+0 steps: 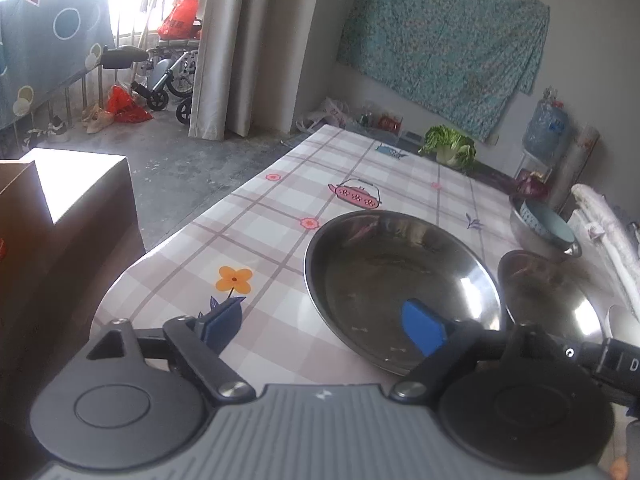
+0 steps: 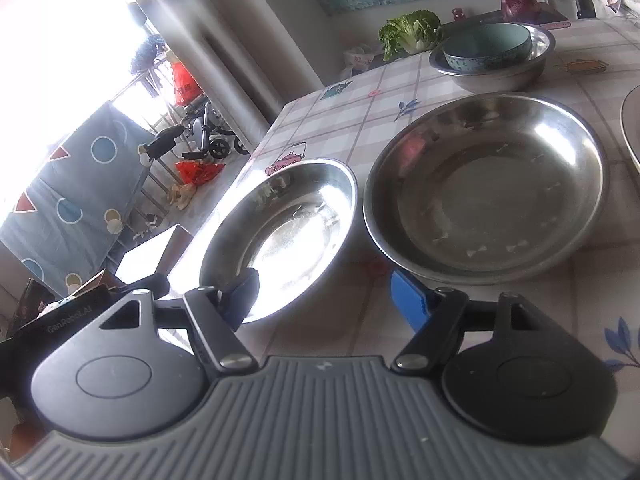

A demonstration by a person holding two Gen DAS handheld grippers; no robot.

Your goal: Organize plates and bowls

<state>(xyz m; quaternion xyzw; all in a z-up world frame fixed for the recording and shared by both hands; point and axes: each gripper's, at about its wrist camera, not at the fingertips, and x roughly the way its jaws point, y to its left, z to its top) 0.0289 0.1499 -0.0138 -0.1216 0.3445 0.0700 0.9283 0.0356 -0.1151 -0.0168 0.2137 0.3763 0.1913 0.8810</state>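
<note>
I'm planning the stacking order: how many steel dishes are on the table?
3, maybe more: a shallow steel pan by the left edge, a wider steel pan beside it, a deep steel bowl behind. A cropped rim at right may be another.

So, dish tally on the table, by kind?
Shallow steel plates: 2
Deep steel bowl: 1
Blue ceramic bowl, nested in the steel bowl: 1
Cut-off rim at the right edge, kind unclear: 1
Total: 5

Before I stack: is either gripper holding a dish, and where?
Nothing held. Left gripper and right gripper are open, each straddling a steel plate's near rim without clamping.
</note>
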